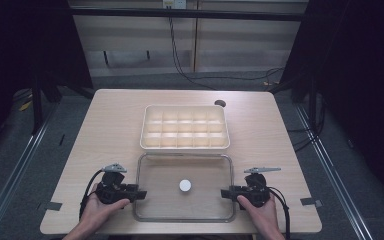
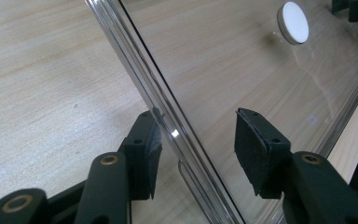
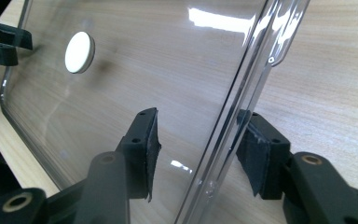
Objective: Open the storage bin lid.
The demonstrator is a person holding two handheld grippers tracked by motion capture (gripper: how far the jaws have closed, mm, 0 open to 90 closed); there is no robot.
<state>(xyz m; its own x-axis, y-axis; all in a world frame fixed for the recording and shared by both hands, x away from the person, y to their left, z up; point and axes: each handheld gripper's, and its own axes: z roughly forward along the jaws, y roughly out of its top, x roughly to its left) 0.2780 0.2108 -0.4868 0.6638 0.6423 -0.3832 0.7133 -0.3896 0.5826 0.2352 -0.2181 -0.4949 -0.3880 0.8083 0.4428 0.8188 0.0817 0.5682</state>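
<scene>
**While both jaws sit wide, the clear lid waits to be pinched**

With its jaws spread apart, the left gripper [image 2: 198, 140] straddles the left rim of the clear lid [image 1: 160, 182], one pad outside on the wood and one over the plastic, neither pressing yet as far as the left gripper view shows. Same deal opposite: the right gripper [image 3: 198, 149] is parted around the right rim, not closed on it. The lid lies flat on the desk [image 1: 110, 125] near the person's edge, a white round knob [image 1: 185, 186] at its middle. Just beyond it, its near edge right by the lid's far edge, sits the white compartment tray [image 1: 184, 146], which looks empty.

Looks like the grab stage of putting the lid on the tray. Next move probably calls for both sides closing together on the thin rims, then an even lift so the lid doesn't tilt or slip, since that slick plastic edge gives little to bite on.
</scene>
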